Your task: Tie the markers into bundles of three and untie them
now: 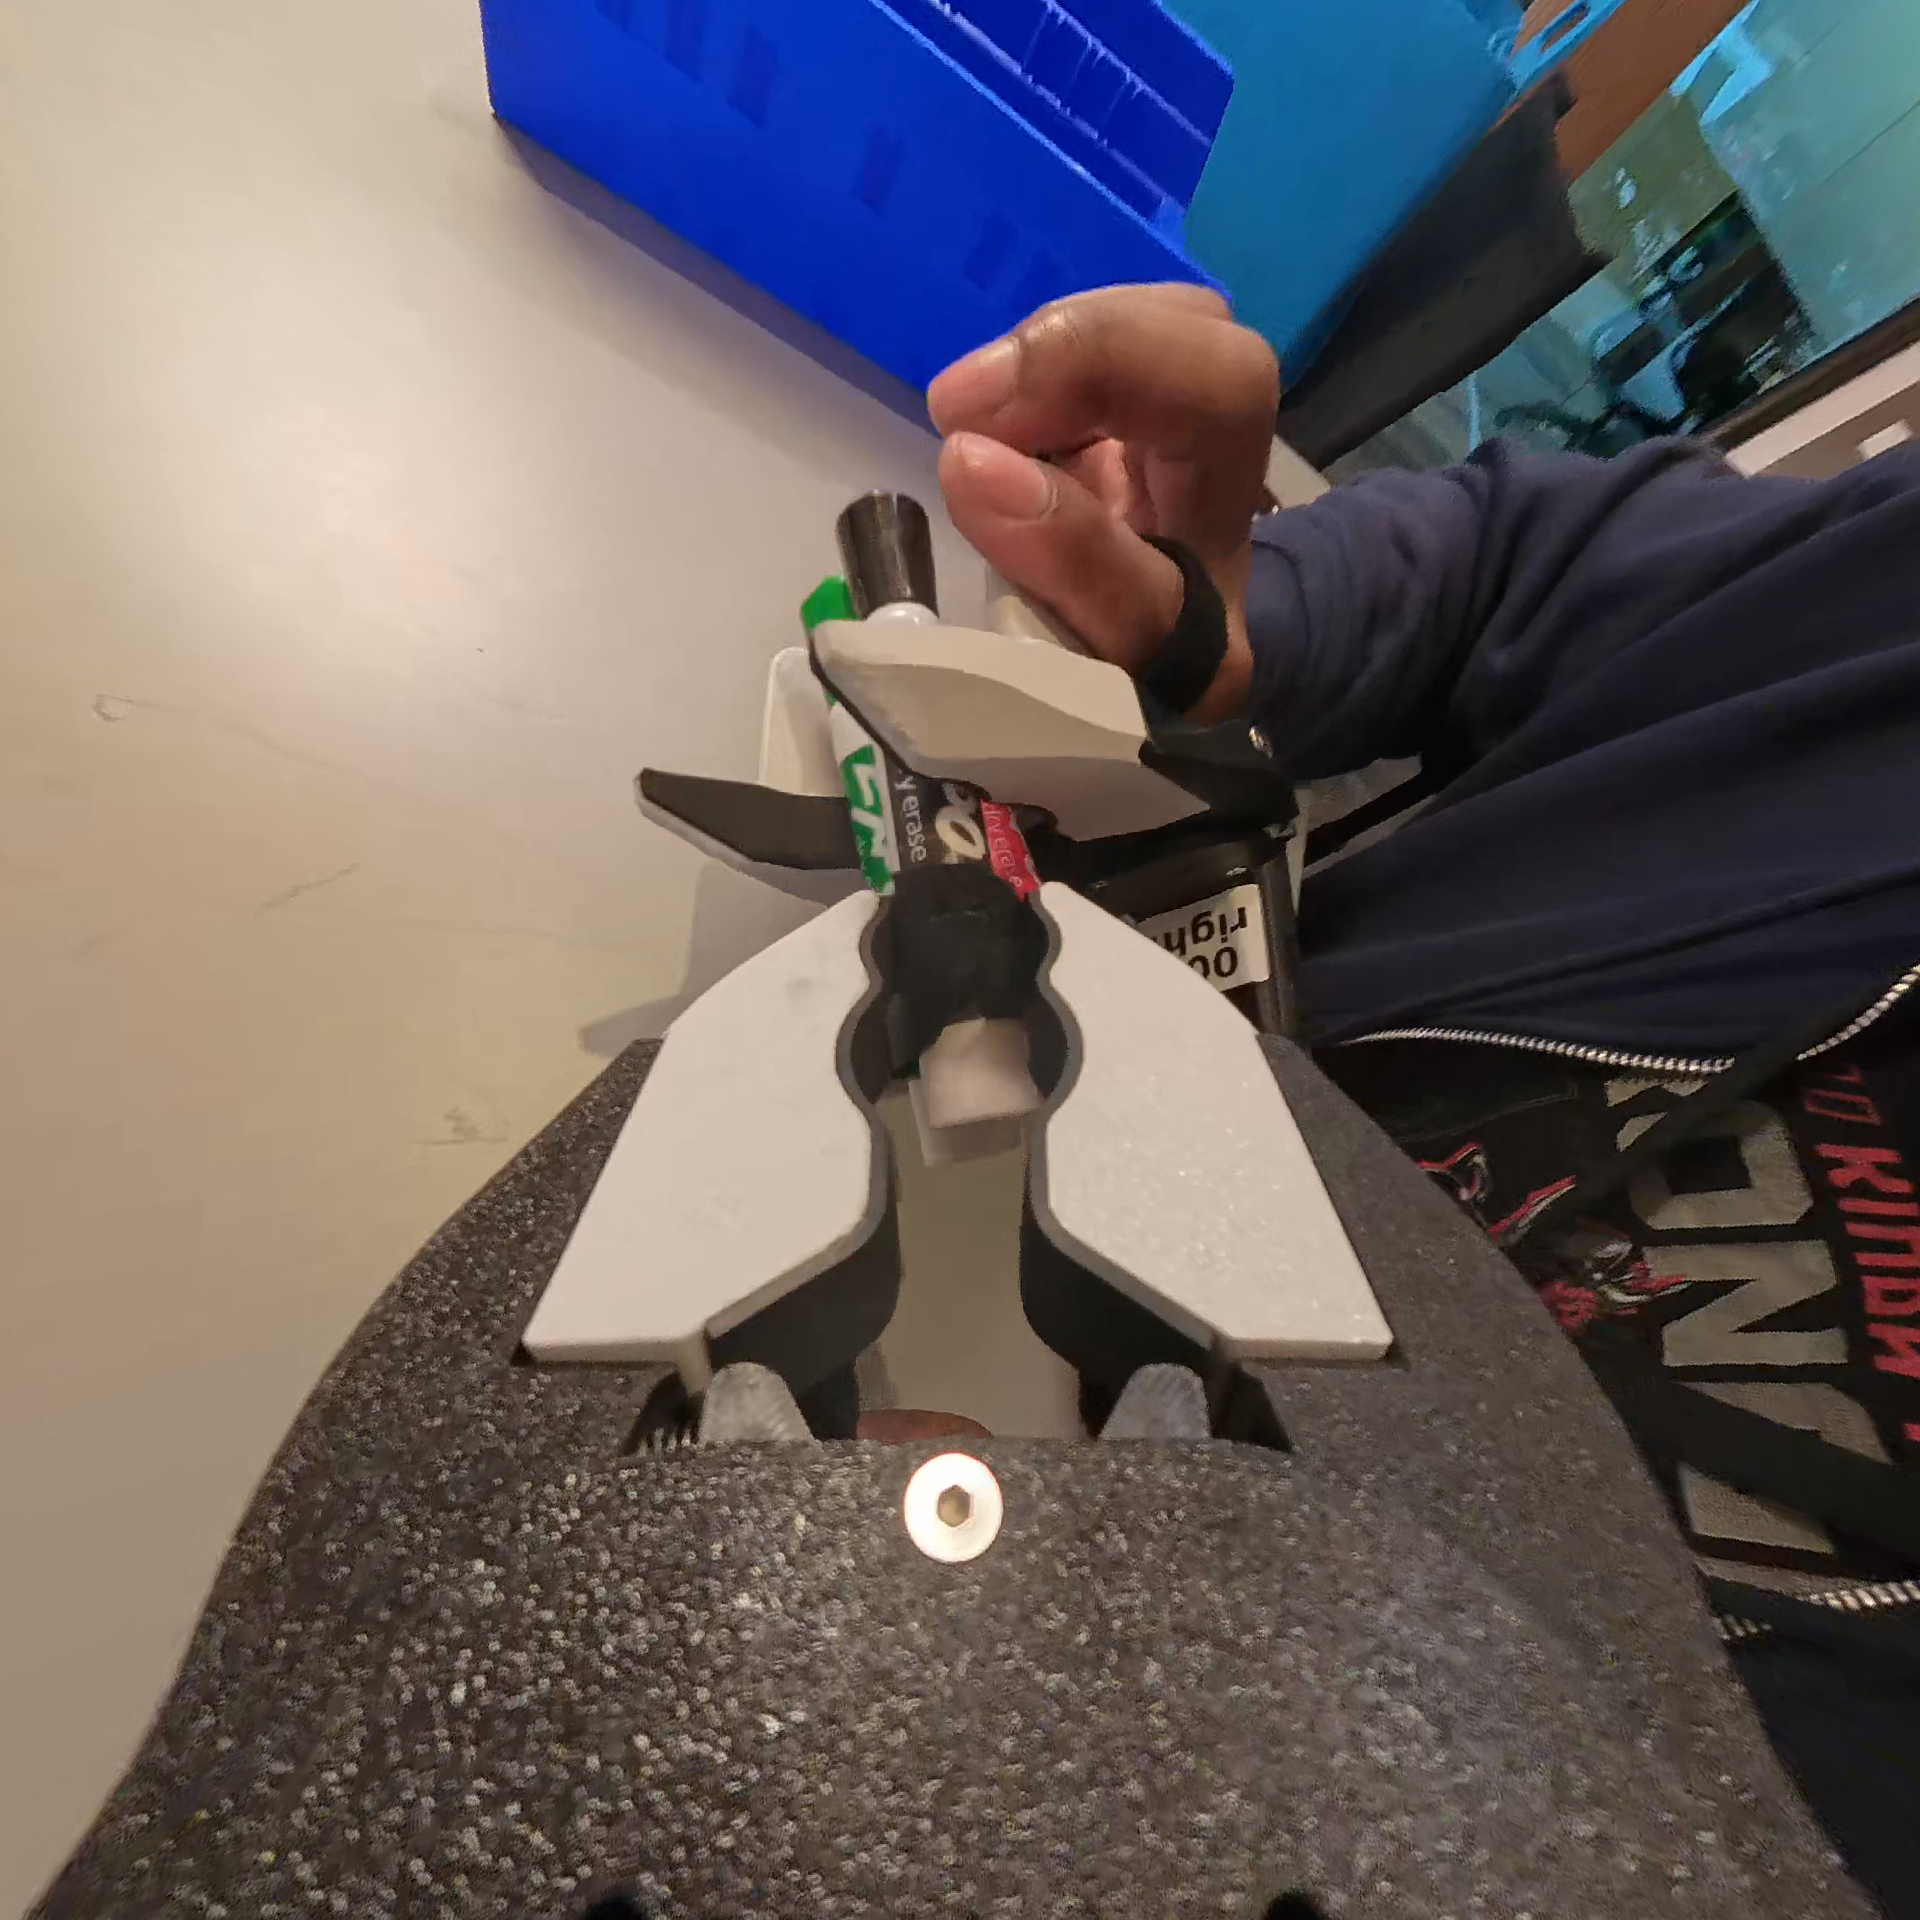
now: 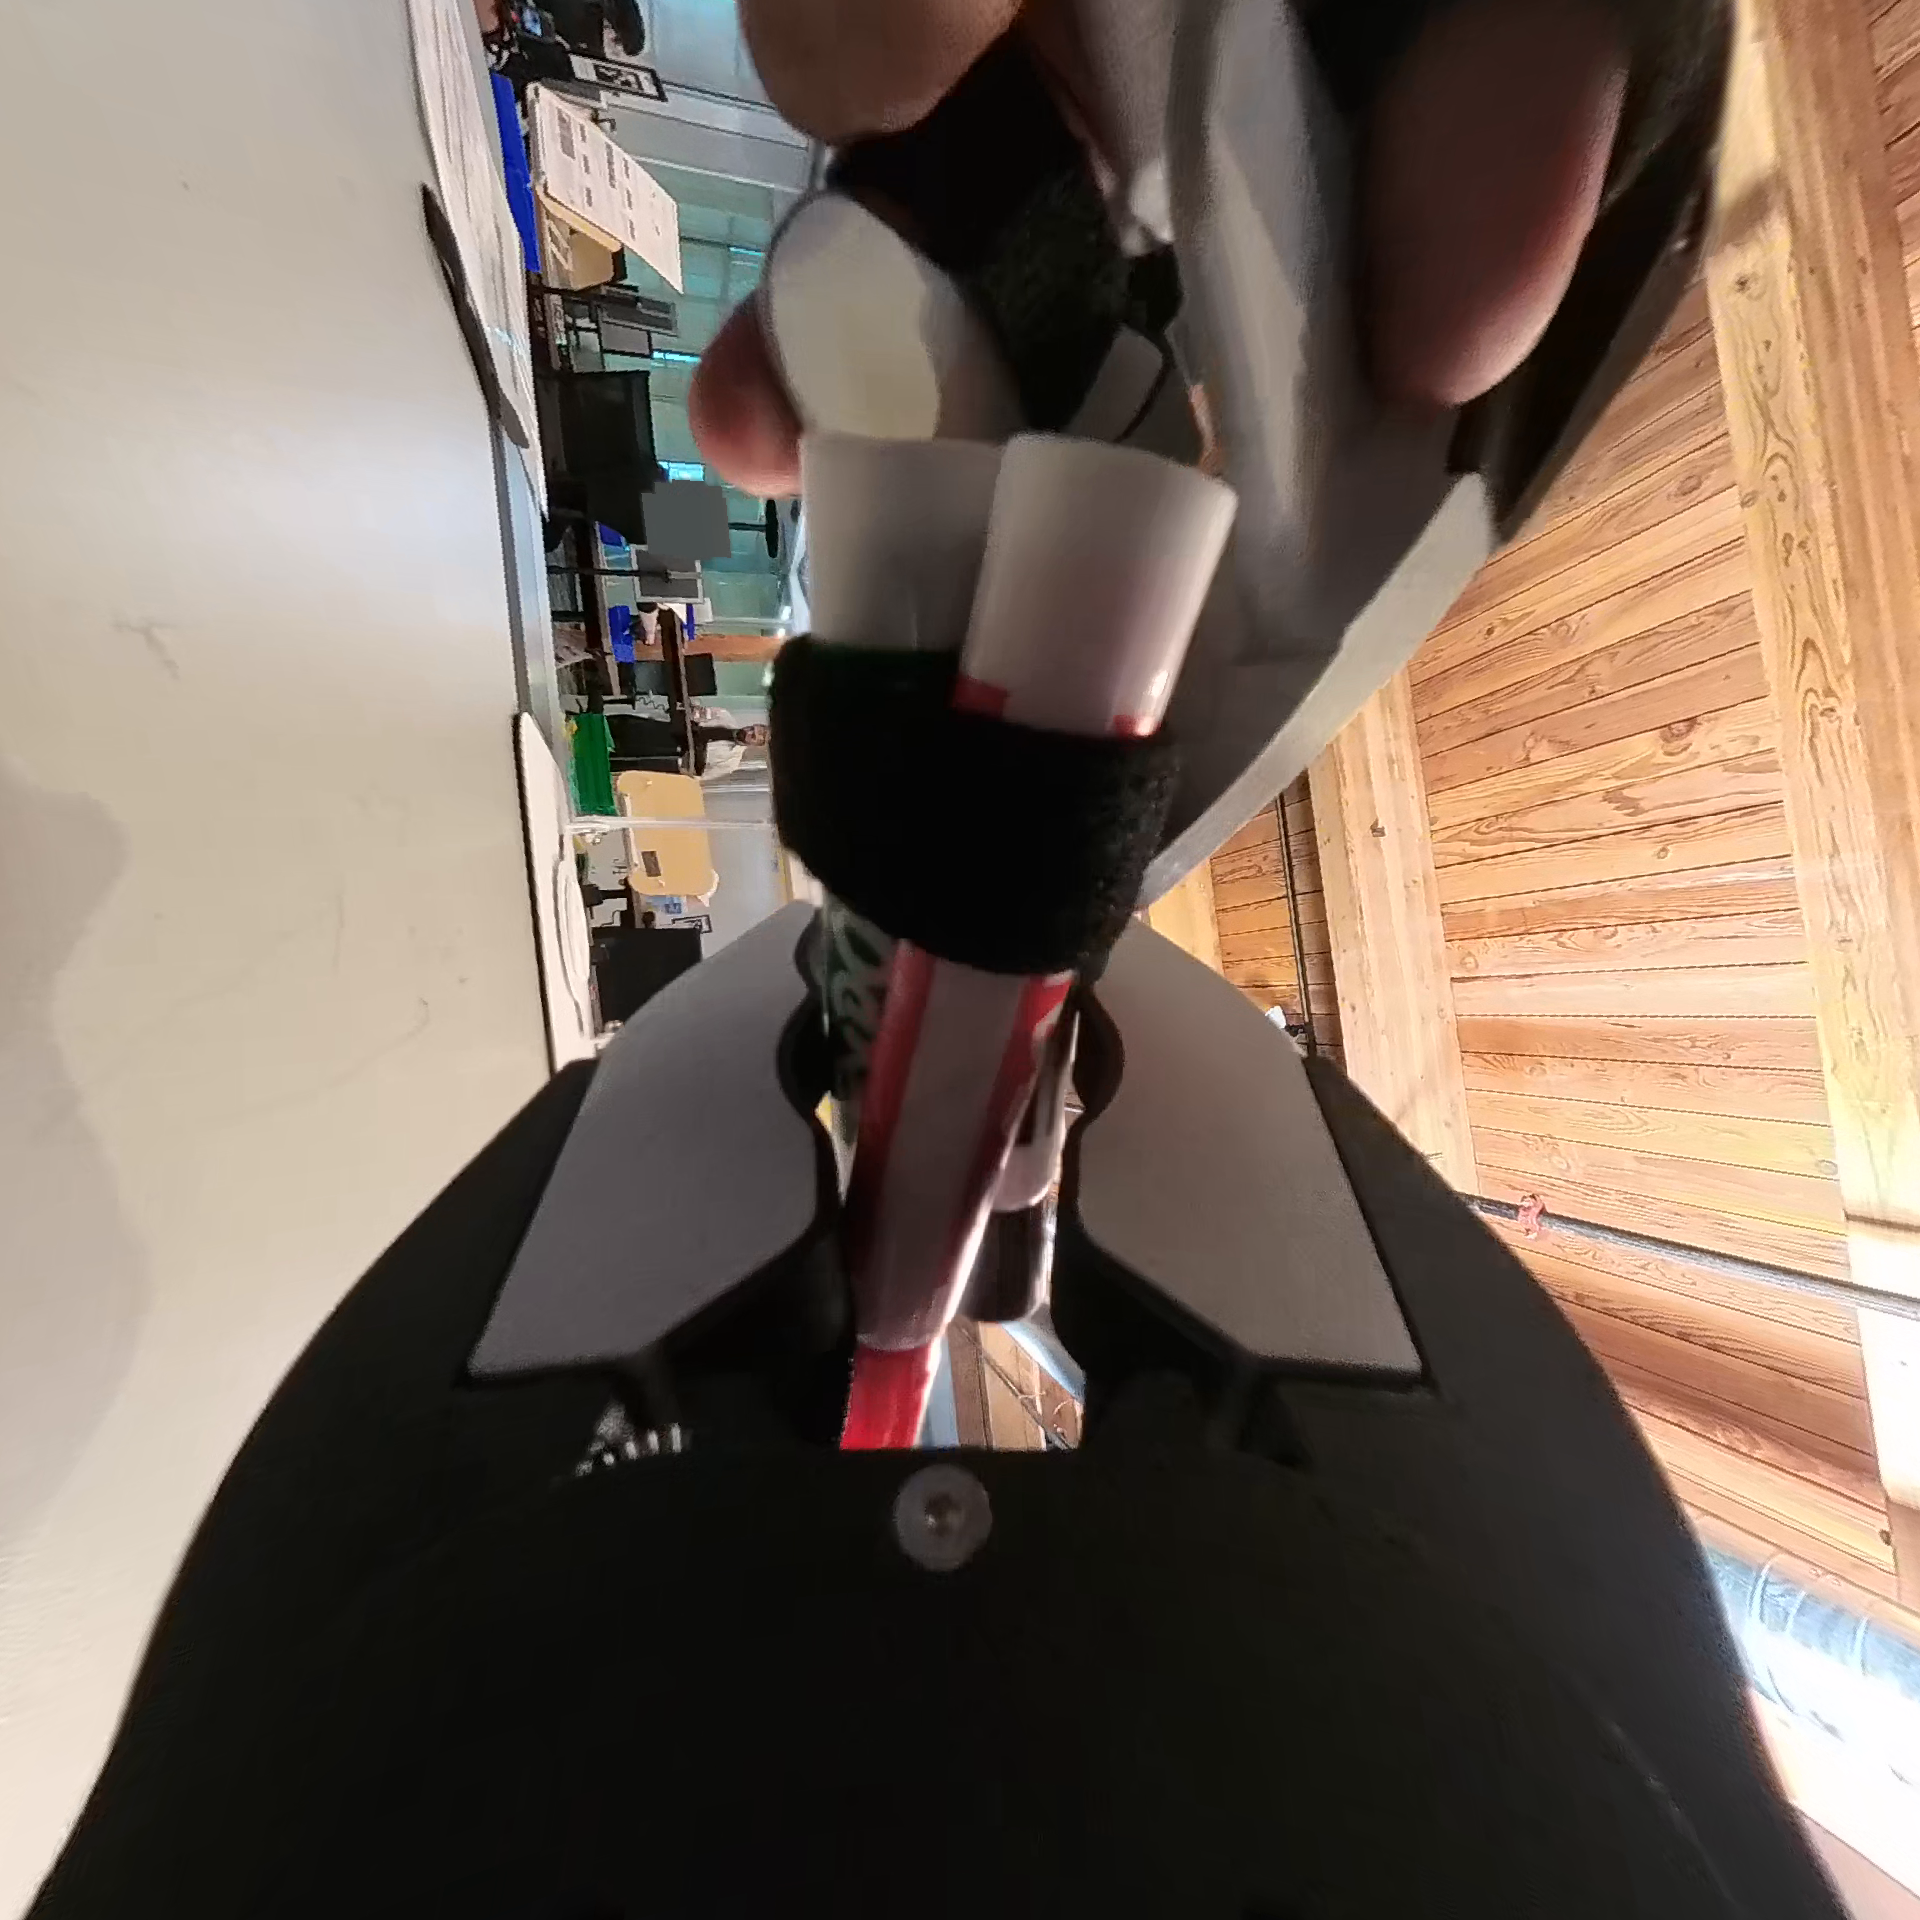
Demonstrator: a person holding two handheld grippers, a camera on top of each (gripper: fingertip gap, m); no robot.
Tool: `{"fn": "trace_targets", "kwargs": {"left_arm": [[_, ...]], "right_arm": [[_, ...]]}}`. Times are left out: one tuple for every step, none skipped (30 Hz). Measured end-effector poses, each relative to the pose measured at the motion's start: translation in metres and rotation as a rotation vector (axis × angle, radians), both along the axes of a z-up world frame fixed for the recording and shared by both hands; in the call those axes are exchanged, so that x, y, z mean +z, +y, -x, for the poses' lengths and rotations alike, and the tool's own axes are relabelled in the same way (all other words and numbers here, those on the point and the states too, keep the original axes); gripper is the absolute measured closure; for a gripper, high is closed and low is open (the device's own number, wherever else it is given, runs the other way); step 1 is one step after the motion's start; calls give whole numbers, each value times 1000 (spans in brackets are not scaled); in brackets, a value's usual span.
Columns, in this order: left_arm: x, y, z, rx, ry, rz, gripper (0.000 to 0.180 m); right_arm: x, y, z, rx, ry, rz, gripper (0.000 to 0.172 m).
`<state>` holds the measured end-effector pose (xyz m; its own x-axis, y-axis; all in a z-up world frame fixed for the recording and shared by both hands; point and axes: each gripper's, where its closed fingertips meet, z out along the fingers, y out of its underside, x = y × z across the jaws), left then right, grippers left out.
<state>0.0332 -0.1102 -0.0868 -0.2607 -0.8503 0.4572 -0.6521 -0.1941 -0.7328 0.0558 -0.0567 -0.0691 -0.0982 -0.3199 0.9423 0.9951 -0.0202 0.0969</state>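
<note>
The three markers (image 1: 940, 831) are gathered side by side, one with green print, one dark, one with red print, and a black fabric strap (image 2: 971, 805) is already wrapped round them near their blunt white ends, so the tying half of the task looks close to done or just done; whether the strap is fully fastened cannot be told from these views, and the untying is judged to be still ahead. The bundle is held in the air above the pale surface (image 1: 312, 623), at the centre of both frames. The left gripper (image 1: 956, 940) is narrowed onto the bundle right at the strap, its grey fingers (image 1: 769, 1049) pressing the black band from both sides. The right gripper (image 2: 951, 1023) stands somewhat wider and has the marker barrels between its fingers just below the strap; in the left wrist view it crosses the bundle farther along, towards the capped ends, and it appears to clamp them, though contact at its pads is hard to make out. A hand (image 1: 1101, 468) in a dark sleeve works that gripper. At the upper middle of the left wrist view a blue bin (image 1: 852, 156) rests on the surface; its inside is not visible, so its contents cannot be told.
</note>
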Motion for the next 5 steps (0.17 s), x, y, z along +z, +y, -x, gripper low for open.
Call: {"fn": "trace_targets", "kwargs": {"left_arm": [[0, 0, 1, -8, 0, -36, 158], [-1, 0, 1, -18, 2, -81, 158], [-1, 0, 2, -28, 3, -132, 159], [-2, 0, 2, -35, 3, -179, 159], [-2, 0, 3, -43, 6, -220, 159]], "right_arm": [[-2, -1, -1, -2, 0, 5, 126], [-2, -1, -1, -4, 0, 8, 124], [-3, -1, 0, -4, 1, 12, 122], [-3, -1, 1, -4, 3, 14, 120], [-2, -1, 2, -3, 4, 14, 119]]}}
